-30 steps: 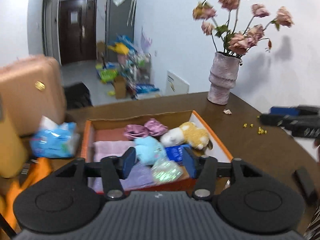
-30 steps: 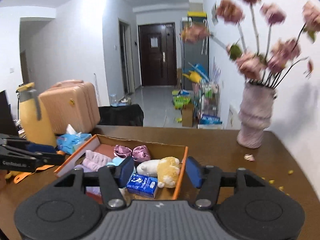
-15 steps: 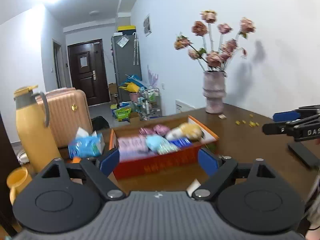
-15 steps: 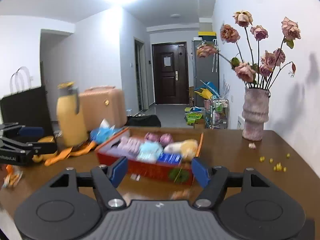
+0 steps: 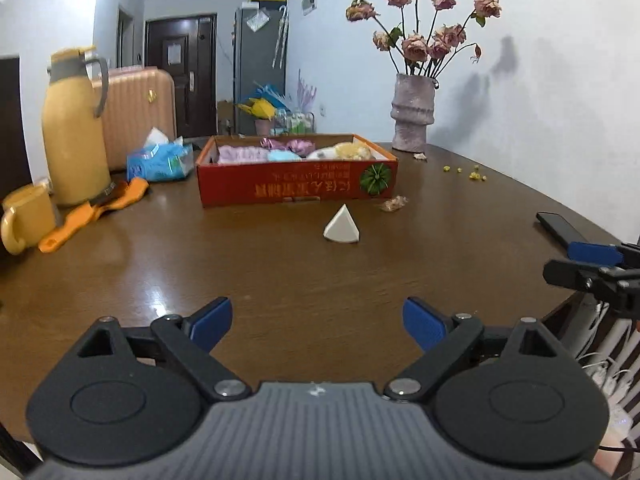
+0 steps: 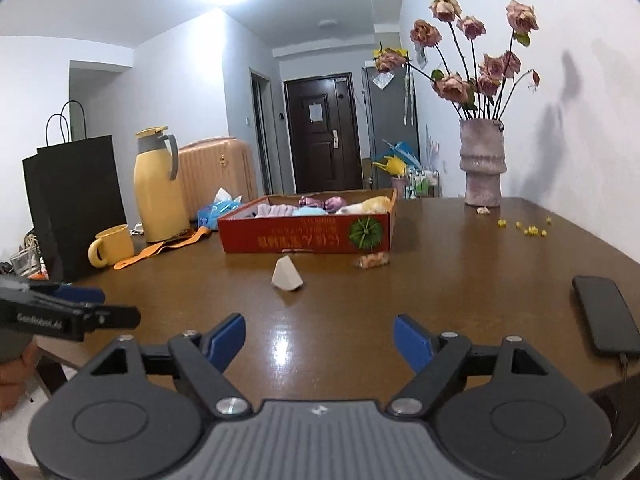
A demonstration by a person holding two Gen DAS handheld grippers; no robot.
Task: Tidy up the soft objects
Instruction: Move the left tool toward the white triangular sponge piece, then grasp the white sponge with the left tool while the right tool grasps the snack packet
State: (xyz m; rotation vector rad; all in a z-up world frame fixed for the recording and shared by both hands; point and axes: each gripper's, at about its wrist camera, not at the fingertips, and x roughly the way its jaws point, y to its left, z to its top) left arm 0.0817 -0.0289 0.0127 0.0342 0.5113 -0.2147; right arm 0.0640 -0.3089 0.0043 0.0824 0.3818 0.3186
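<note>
A shallow red cardboard box [image 5: 296,188] [image 6: 304,236] stands on the brown table and holds soft items: a lilac towel [image 5: 242,155], a light blue plush [image 5: 283,156], purple scrunchies [image 5: 288,145] and a white and yellow plush toy [image 5: 344,151]. My left gripper [image 5: 318,322] is open and empty, low over the near table edge, far from the box. My right gripper [image 6: 319,338] is open and empty too, at the near edge. Each gripper shows at the side of the other's view.
A white pyramid-shaped object [image 5: 342,226] and a small crumpled wrapper [image 5: 394,203] lie before the box. A yellow thermos [image 5: 74,128], yellow mug [image 5: 24,218], orange strap [image 5: 92,212] and tissue pack [image 5: 160,160] are left. A vase of roses [image 5: 414,116] and phone [image 6: 606,314] are right.
Both grippers have pulled back from above the box to the near table edge and dropped lower. Both jaws have opened wider. The box contents have not moved.
</note>
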